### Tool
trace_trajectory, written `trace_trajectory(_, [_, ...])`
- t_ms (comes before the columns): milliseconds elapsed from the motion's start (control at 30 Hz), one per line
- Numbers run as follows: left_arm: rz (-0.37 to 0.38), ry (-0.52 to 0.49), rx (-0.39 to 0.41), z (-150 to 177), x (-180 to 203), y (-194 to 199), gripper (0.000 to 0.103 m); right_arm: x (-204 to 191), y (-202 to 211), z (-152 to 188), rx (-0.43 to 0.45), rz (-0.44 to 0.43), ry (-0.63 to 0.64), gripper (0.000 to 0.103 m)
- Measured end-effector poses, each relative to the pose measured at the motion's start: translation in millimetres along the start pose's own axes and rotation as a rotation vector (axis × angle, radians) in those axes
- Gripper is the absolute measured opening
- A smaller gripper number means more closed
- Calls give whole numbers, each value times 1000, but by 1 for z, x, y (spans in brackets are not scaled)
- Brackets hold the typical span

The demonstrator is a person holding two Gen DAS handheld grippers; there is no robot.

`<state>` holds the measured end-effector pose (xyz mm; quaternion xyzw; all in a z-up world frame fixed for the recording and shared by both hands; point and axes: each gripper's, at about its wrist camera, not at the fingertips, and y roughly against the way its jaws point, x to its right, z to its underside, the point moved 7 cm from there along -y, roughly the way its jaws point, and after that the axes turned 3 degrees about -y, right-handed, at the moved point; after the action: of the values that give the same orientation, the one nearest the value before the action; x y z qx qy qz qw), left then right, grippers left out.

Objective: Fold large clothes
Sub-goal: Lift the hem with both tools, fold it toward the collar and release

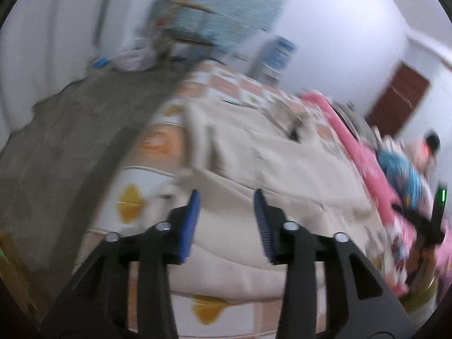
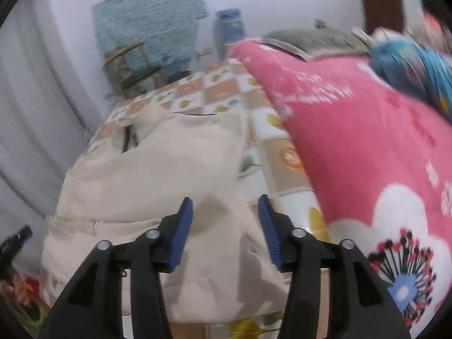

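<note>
- left gripper (image 1: 227, 195): jaws apart, nothing between; over cream garment (image 1: 254, 152) on checked bedsheet (image 1: 158, 141)
- right gripper (image 2: 226, 199): jaws apart, empty; pink blanket (image 2: 353, 147) beside

No readable text, label or number in either view; white marks on pink blanket (image 2: 367, 147) too blurred to read.

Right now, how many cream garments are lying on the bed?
1. The cream garment lies spread on the checked bedsheet, left of the pink blanket. More clothes may be hidden in the pile behind that blanket.
</note>
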<state>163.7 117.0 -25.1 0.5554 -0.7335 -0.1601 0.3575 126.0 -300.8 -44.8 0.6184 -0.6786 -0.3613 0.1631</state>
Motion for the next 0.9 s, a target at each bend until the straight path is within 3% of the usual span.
trace_trajectory(100, [70, -122, -68, 17, 50, -20, 45, -39, -8, 10, -45, -47, 126, 53])
trace_trajectory(300, [120, -281, -186, 58, 106, -54, 46, -99, -19, 50, -152, -139, 320, 54])
trace_trajectory(400, [32, -353, -197, 72, 113, -73, 47, -108, -37, 71, -226, -153, 347, 53])
trace_trajectory(467, [-22, -379, -167, 72, 112, -80, 47, -107, -57, 86, -281, -97, 368, 54])
trace_trajectory(600, [-86, -382, -147, 65, 109, -85, 47, -107, -62, 81, -247, -69, 363, 54])
trace_trajectory(733, [-100, -368, -148, 61, 113, -81, 46, -93, -48, 60, -196, -73, 300, 55])
trace_trajectory(867, [-123, -365, -159, 66, 116, -83, 54, -39, -19, 33, -104, 30, 273, 73])
trace_trajectory(900, [-134, -366, -155, 65, 117, -86, 57, -27, -16, 26, -95, 54, 263, 74])
